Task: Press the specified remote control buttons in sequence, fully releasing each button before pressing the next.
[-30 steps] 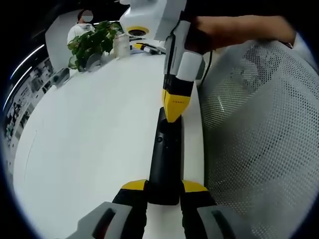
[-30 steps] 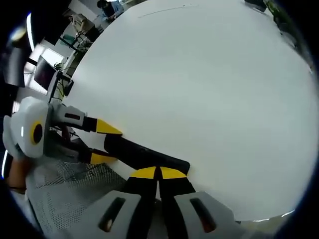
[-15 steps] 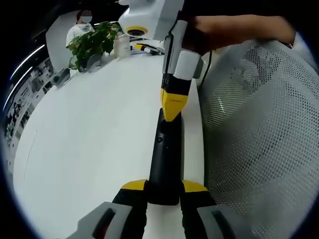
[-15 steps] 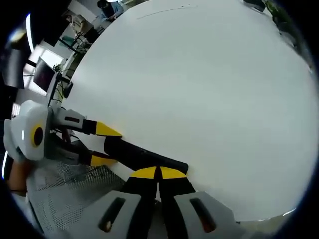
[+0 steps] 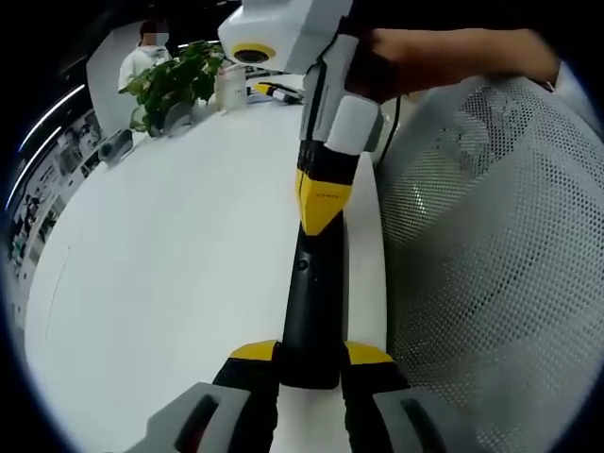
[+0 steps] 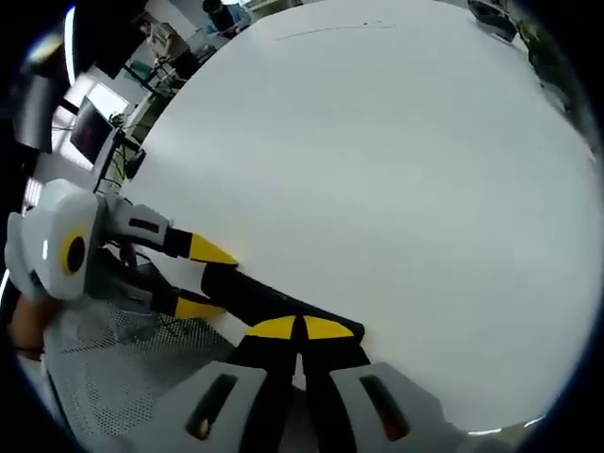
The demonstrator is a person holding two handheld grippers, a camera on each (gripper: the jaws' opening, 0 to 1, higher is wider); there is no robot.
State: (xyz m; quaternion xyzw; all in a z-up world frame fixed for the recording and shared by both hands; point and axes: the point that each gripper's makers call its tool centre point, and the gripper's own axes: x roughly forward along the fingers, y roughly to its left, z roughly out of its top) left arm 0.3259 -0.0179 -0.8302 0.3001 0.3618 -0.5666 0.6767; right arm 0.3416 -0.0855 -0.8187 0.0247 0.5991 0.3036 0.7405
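A long black remote control (image 5: 313,293) lies over the white table's edge, and my left gripper (image 5: 311,354) is shut on its near end. My right gripper (image 5: 321,219) comes down from above with its yellow tips shut together, resting on the remote's far end just beyond a small round button (image 5: 302,265). In the right gripper view, the right gripper (image 6: 302,328) is shut over the remote (image 6: 269,297). The left gripper (image 6: 203,278) clamps the remote's other end at the left.
The white table (image 5: 170,245) spreads to the left. A white mesh chair (image 5: 491,264) is close on the right. At the table's far end stand a potted plant (image 5: 175,80), a jar (image 5: 229,85) and a person (image 5: 142,57). Desks and monitors (image 6: 90,132) lie beyond the table.
My right gripper has shifted slightly to the left over the remote's far end, its tips still shut. The left gripper and the remote have not moved.
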